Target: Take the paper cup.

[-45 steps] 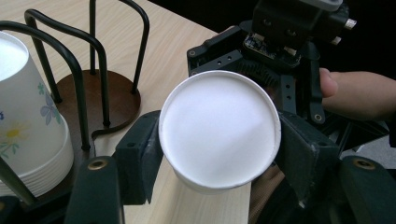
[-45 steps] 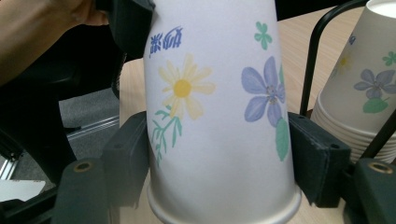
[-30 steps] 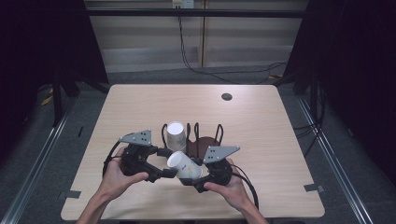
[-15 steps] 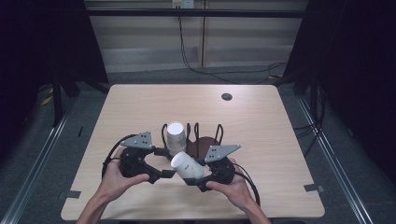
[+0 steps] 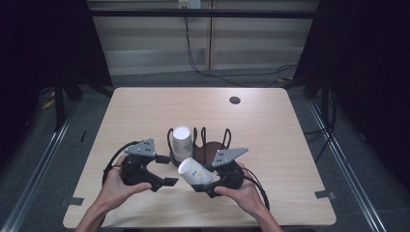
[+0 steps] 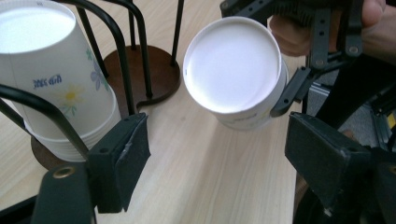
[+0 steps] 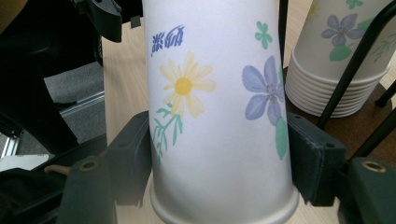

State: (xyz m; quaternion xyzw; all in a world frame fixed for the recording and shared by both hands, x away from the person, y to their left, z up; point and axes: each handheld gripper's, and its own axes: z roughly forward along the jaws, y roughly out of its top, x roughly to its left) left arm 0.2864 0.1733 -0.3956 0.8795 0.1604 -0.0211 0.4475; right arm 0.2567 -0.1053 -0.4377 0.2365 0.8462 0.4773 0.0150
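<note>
Clamping a flowered paper cup (image 7: 219,112) between its pads, the right hand-held gripper (image 5: 205,186) holds it tilted above the bench (image 5: 290,135), its closed base facing ten o'clock toward the left hand-held gripper (image 5: 164,170). That one's jaws stand apart with nothing between them, though they have just been closing a little. A stack of cups (image 5: 182,142) sits upside down in the wire cup holder (image 5: 212,140) at twelve o'clock. One cup seems already pulled free; passing or placing it looks still undone.

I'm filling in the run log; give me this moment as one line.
right claw: shut on paper cup | left claw: open, facing cup base | cup stack: in wire rack
</note>
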